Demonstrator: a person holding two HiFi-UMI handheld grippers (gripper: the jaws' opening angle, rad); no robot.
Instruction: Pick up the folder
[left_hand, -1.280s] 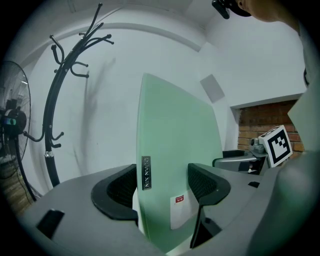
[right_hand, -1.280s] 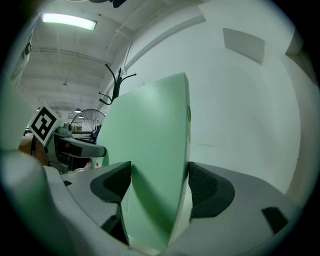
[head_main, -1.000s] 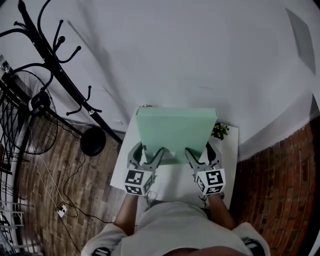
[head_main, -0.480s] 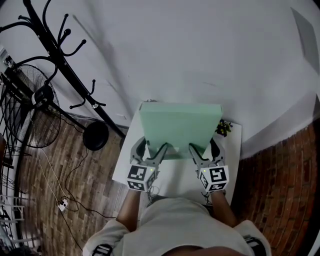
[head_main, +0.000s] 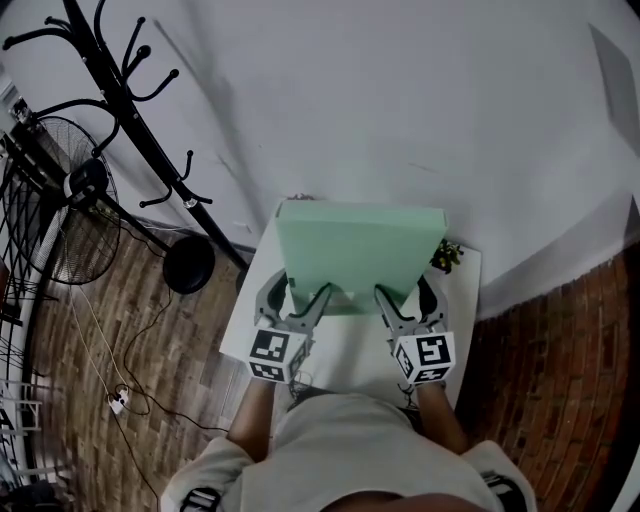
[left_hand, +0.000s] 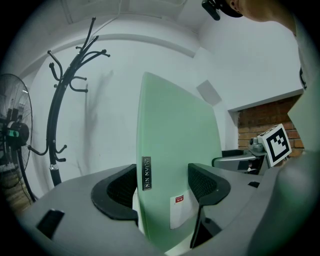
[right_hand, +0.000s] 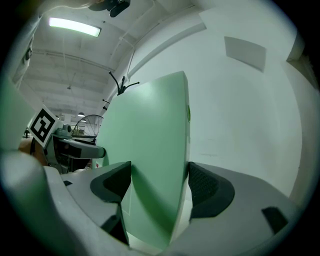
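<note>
My left tongs (head_main: 301, 302) and right tongs (head_main: 399, 303) each pinch the near edge of the green folder (head_main: 360, 250), above the white table (head_main: 345, 355).

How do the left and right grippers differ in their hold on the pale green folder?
The left gripper clamps the pale green folder near its left end, the right gripper near its right end. Beside the left gripper the folder carries a metal nameplate and a white sticker; beside the right gripper it is plain. Both are shut on its near edge.
</note>
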